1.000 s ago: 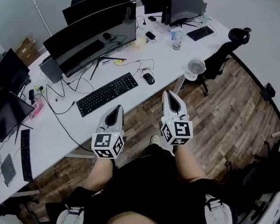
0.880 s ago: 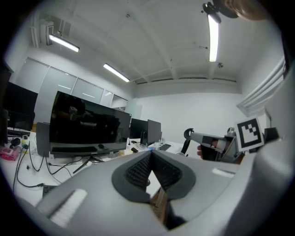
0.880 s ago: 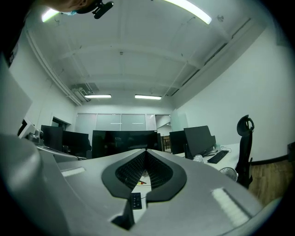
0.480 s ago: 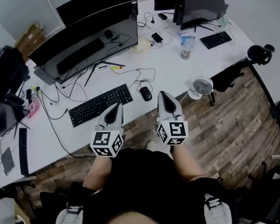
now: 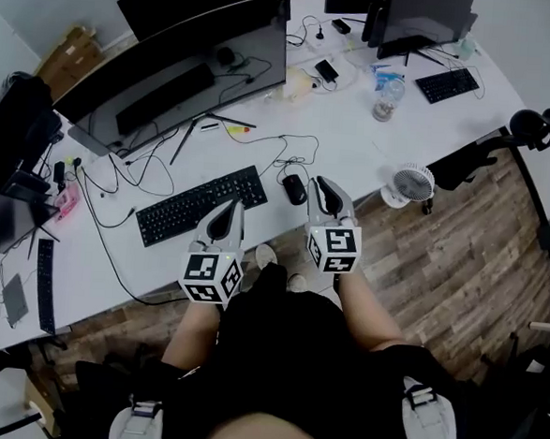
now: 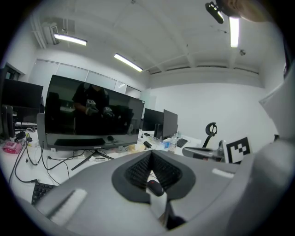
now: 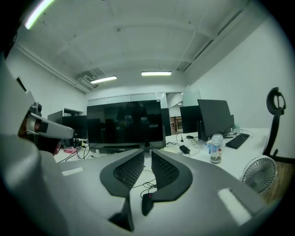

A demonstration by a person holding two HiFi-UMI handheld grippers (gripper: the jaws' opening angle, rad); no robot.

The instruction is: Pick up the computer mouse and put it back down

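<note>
Both tongs are pretty much closed here. The left gripper has its jaws together at the tips with nothing clamped. It hovers over the front edge of the white desk, above the right end of the nearest keyboard. The right gripper shows only a thin slit between its jaws and nothing in there either. Its tips sit just beside the mouse, on the mouse's right, and whether they touch it is hard to say.

The mouse is black, low and rounded, with a tiny red spot at the wheel. Its cable loops away toward the monitors. It lies flat on the desk just right of that keyboard, near the front edge.

Counts: one mouse, two grippers, three black keyboards, one small white fan, one clear bottle.
</note>
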